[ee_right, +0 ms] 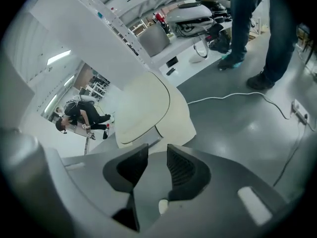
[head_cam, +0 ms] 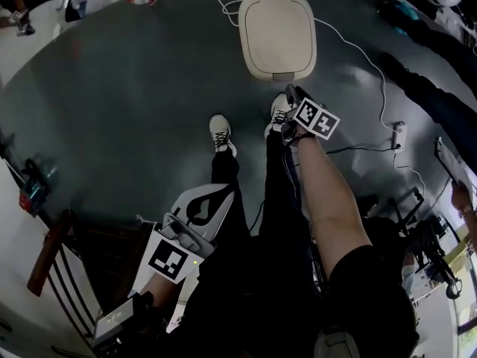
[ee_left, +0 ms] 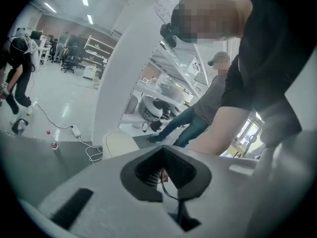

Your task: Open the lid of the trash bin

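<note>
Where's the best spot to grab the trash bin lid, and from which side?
Grip the small tab on the near edge of the trash bin lid, coming in from the shoes. It juts past the rim, so the right gripper, jaws open, could likely pinch it; the rest is broad and smooth.

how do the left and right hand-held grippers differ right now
The left hand-held gripper has its jaws together; the right hand-held gripper has them apart, with a clear gap. In the head view the right hand-held gripper is out near the front edge of the trash bin, while the left hand-held gripper sits back beside the person's leg. Both hold nothing.
</note>
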